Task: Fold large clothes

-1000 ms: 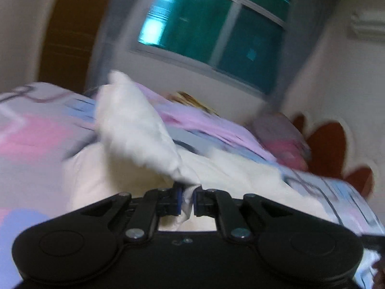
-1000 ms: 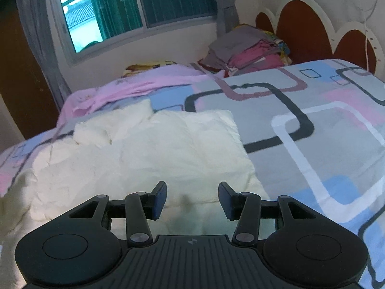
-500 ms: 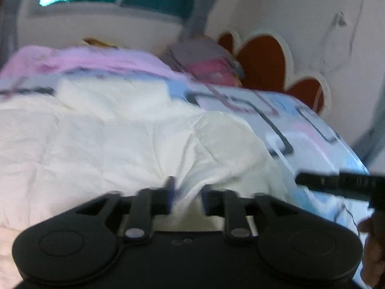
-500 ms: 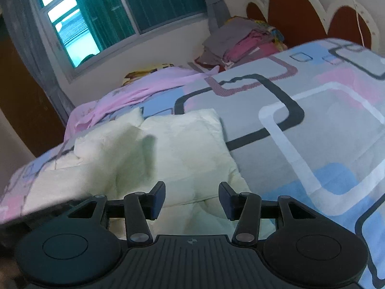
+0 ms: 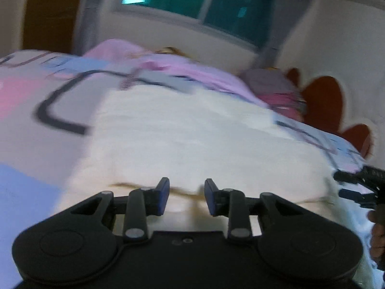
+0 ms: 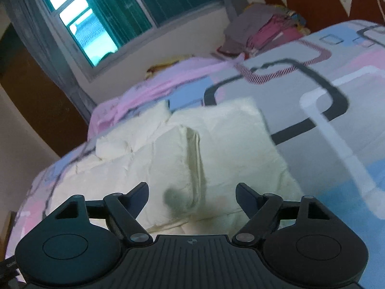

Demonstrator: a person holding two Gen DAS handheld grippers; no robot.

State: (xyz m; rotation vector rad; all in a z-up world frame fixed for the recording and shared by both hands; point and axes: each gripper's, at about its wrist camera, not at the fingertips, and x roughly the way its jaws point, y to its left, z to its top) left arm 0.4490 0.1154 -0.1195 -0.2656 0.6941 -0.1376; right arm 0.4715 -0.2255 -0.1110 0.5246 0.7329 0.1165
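Observation:
A large cream-white quilted garment [image 5: 192, 139] lies spread on the patterned bedspread [image 5: 26, 125]. In the right wrist view the garment [image 6: 182, 159] shows one side folded over the middle, with a raised fold edge down its centre. My left gripper [image 5: 187, 193] is open and empty, just above the garment's near edge. My right gripper [image 6: 192, 192] is wide open and empty, low over the garment's near part. The right gripper's tip shows at the right edge of the left wrist view [image 5: 361, 183].
A stack of folded grey and pink clothes [image 6: 262, 31] sits by the red scalloped headboard [image 6: 320, 2]. A pink sheet [image 6: 154, 89] lies bunched under the window [image 6: 115, 16]. The bedspread [image 6: 336, 110] stretches off to the right.
My left gripper carried a flap of the garment across, let it go and opened. The flap now lies folded over the middle. My right gripper opened wider.

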